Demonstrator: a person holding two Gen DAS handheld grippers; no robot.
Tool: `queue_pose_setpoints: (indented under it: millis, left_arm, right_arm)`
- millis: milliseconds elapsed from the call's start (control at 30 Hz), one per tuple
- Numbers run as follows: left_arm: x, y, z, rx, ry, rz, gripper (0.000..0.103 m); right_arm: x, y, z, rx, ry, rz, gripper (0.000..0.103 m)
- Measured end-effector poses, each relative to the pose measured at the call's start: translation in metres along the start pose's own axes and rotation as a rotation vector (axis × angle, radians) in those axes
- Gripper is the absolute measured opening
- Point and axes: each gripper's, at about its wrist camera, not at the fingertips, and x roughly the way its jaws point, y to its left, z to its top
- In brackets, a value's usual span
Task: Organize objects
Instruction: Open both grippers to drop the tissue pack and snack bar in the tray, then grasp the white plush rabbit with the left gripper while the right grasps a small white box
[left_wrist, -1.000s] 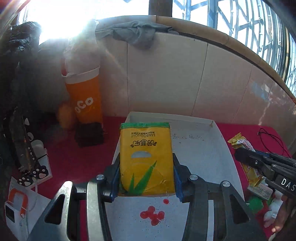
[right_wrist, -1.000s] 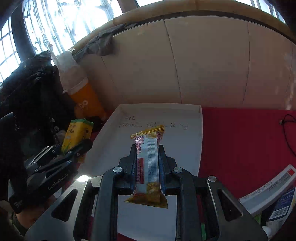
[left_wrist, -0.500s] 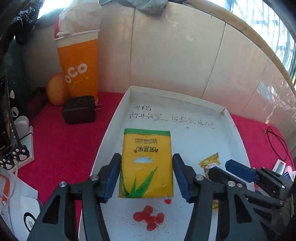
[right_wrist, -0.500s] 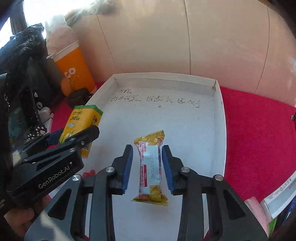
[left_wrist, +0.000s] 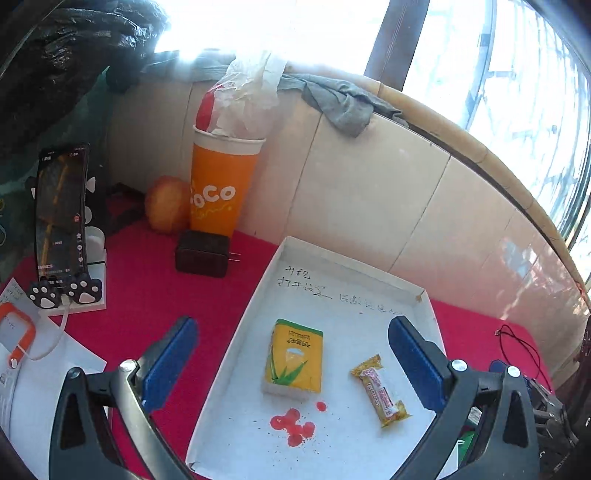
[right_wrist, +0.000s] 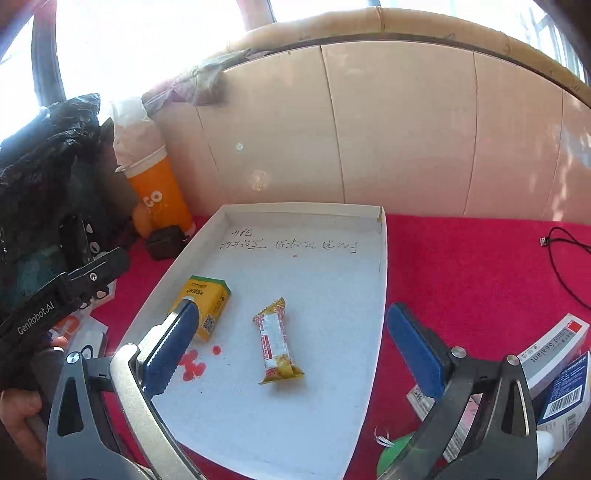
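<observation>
Both claws are released now, jaws just swung wide, nothing pinched: the left gripper (left_wrist: 293, 363) frames the yellow tissue pack (left_wrist: 294, 361) and the snack bar (left_wrist: 380, 396), both lying flat and apart inside the white tray (left_wrist: 236, 339). The right gripper (right_wrist: 291, 343) stands spread over the same tray (right_wrist: 369, 369), the snack bar (right_wrist: 276, 341) loose between its blue pads, touching neither, while its left pad overlaps the tissue pack (right_wrist: 207, 299) in this view. Only the right view catches the person's hand (right_wrist: 18, 410) gripping the left tool's handle at the lower left, plus the boxes (right_wrist: 554, 354) on the red cloth (right_wrist: 480, 280) at the right. Only the left view shows the phone on its stand (left_wrist: 61, 221), the black charger (left_wrist: 202, 253) and the round fruit (left_wrist: 166, 208) by the orange cup (left_wrist: 219, 192). Both tools tilt downward toward the tray. Farther back, the tray's rear half lies bare but for handwriting, and the tiled wall (right_wrist: 406, 129) closes in just behind its far rim.
</observation>
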Motion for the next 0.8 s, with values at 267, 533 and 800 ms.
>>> queue_pose_setpoints:
  millis: [267,533,800]
  left_arm:
    - [-0.024,-0.026,-0.015,0.052,-0.042,-0.107,0.103]
    - [-0.04,-0.107,-0.053,0.265,-0.022,-0.309,0.103]
    - [-0.03,-0.212,-0.12,0.589,0.157,-0.473,0.103]
  right_arm:
    - [-0.063,-0.015,-0.011,-0.034,-0.093,-0.005,0.103]
    - [-0.14,-0.118,-0.036,0.132,-0.16,-0.108,0.103]
    - [-0.204,-0.238,-0.106,0.37,-0.088,-0.35,0.103]
